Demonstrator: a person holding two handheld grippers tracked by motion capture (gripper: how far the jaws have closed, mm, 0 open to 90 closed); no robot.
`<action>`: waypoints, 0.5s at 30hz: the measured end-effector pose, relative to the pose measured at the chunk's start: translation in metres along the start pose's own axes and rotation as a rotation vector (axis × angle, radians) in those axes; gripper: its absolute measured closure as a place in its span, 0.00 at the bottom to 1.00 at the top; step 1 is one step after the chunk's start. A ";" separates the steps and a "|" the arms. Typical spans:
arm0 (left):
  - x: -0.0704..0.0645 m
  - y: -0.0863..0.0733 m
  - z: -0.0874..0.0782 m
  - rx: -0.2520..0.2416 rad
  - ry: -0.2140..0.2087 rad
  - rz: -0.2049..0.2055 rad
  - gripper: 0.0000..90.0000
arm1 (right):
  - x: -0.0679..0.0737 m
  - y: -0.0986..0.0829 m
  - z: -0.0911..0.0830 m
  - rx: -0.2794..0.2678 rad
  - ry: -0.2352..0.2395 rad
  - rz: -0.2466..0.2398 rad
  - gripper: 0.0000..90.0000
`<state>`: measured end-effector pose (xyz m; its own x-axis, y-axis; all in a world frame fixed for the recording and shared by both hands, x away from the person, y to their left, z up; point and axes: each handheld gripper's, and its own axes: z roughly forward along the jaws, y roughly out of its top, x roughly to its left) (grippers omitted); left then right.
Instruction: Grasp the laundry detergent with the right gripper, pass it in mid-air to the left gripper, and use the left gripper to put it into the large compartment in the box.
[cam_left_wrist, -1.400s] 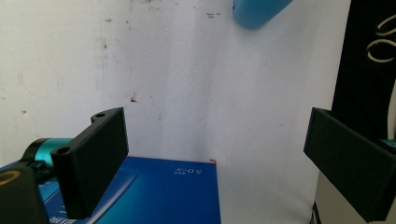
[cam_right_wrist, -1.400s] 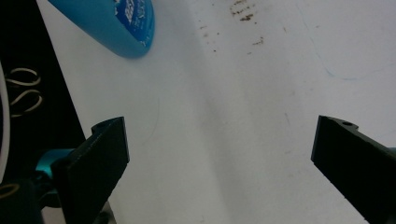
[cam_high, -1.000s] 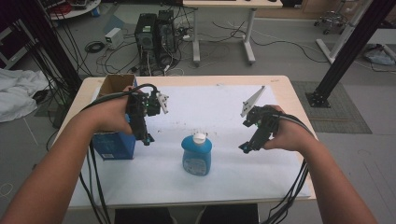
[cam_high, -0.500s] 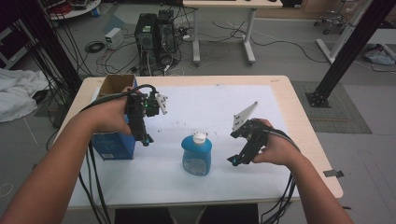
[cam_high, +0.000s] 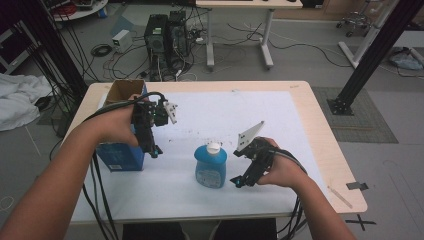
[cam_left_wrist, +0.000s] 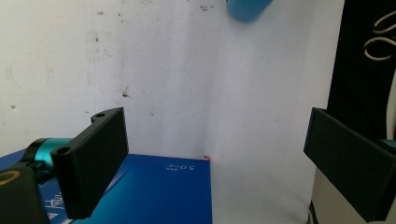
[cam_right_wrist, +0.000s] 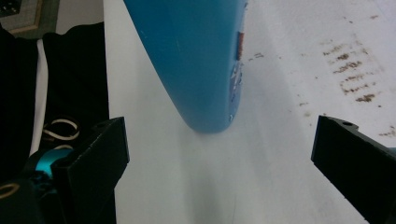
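Observation:
A blue bottle (cam_high: 210, 167) with a white cap stands upright near the middle of the white table (cam_high: 210, 112). My right gripper (cam_high: 238, 181) is open just to the bottle's right, low over the table. In the right gripper view the bottle (cam_right_wrist: 196, 60) rises straight ahead of the open right gripper (cam_right_wrist: 219, 144), a short way beyond the jaws. A blue box (cam_high: 118, 157) with an open brown top stands at the left. My left gripper (cam_high: 154, 149) is open beside the box's right face; in its own view the left gripper (cam_left_wrist: 215, 140) hangs over the box (cam_left_wrist: 163, 196).
The bottle's base (cam_left_wrist: 247, 8) shows at the top of the left gripper view. A wooden stick (cam_high: 339, 196) and a piece of dark tape (cam_high: 358, 186) lie near the table's right front corner. Computer towers (cam_high: 165, 37) and cables stand on the floor behind the table.
My right gripper has come down, nearer and leftward, from the table's right side to just beside the bottle. The left gripper has stayed by the box.

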<state>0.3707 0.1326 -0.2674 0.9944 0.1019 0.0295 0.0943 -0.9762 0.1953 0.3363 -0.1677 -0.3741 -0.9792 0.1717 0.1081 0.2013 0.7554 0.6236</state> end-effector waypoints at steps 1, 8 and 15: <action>0.000 0.000 0.000 0.001 0.001 0.001 0.07 | 0.001 -0.001 0.002 -0.003 0.005 -0.001 0.04; -0.001 0.001 0.000 -0.002 0.002 0.004 0.07 | 0.004 -0.006 0.017 -0.053 0.011 0.004 0.04; -0.002 0.001 -0.001 -0.004 0.003 0.006 0.07 | 0.006 -0.008 0.033 -0.107 0.008 0.006 0.04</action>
<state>0.3682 0.1319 -0.2668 0.9947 0.0970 0.0333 0.0885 -0.9760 0.1989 0.3301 -0.1520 -0.4039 -0.9782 0.1710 0.1180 0.2040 0.6823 0.7020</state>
